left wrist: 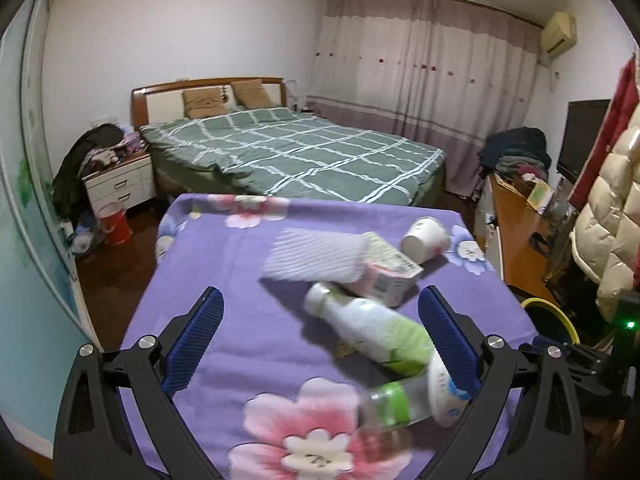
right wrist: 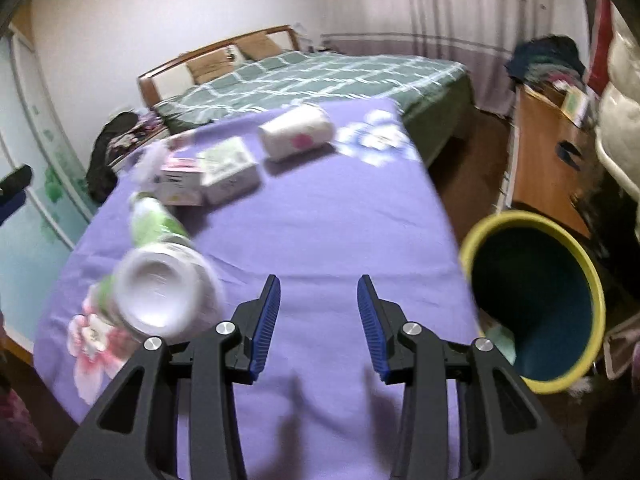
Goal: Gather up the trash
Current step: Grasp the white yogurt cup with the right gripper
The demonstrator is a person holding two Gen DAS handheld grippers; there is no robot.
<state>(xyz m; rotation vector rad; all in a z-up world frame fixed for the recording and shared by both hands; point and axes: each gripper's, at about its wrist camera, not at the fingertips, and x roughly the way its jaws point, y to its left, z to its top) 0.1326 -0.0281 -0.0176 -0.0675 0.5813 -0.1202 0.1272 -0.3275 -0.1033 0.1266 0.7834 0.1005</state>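
Blurring near the left gripper [left wrist: 320, 344], whose fingers gape apart, bottles [left wrist: 372, 332] and a cup [left wrist: 425, 238] lie on the counter [right wrist: 320, 220]; the right gripper [right wrist: 319, 320] gapes beside the bin [right wrist: 532, 304].

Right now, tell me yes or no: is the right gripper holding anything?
No. The right gripper is open above bare purple cloth, with nothing between its fingers.
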